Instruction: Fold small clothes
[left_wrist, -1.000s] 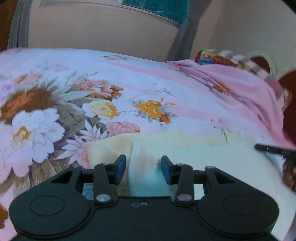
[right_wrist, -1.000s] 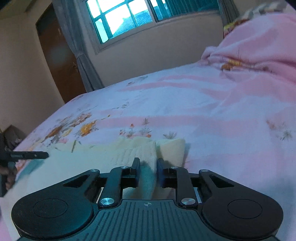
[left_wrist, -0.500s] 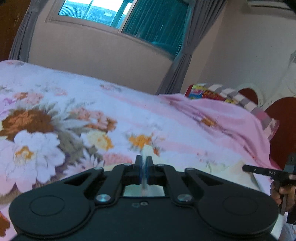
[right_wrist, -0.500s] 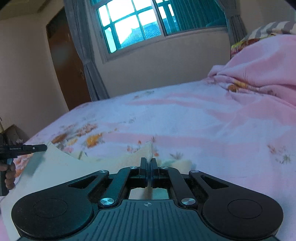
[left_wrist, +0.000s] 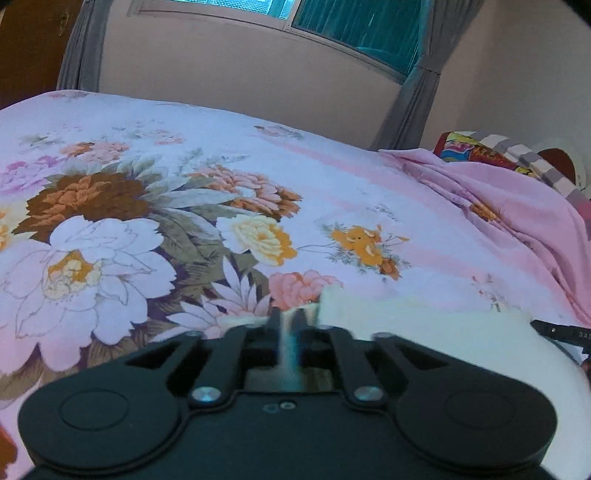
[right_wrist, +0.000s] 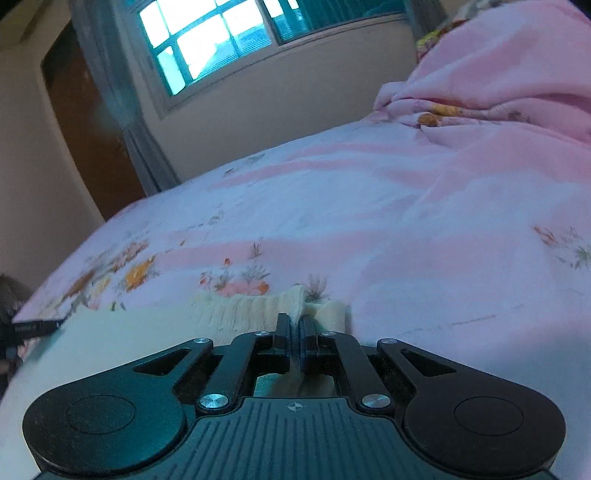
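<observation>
A pale yellow small garment (left_wrist: 424, 332) lies on the floral bed sheet (left_wrist: 147, 221), close under both grippers. My left gripper (left_wrist: 292, 321) is at its left edge. Its jaws are opening, blurred, with a strip of the cloth still hanging between them. In the right wrist view the garment (right_wrist: 147, 339) shows a ribbed hem (right_wrist: 240, 314). My right gripper (right_wrist: 294, 325) is shut on the cloth beside that hem. Each view catches the other gripper's black finger at its side: the right gripper (left_wrist: 565, 332) and the left gripper (right_wrist: 35, 326).
A bunched pink blanket (left_wrist: 517, 206) and a colourful pillow (left_wrist: 472, 147) lie at the bed's right end. The wall with a window (right_wrist: 207, 48) and grey curtains stands beyond the bed. A brown door (right_wrist: 88, 122) is at the left.
Both grippers went from open over the garment's edge to shut on it and tipped up. Now both point lower again, and the left jaws have parted a little.
</observation>
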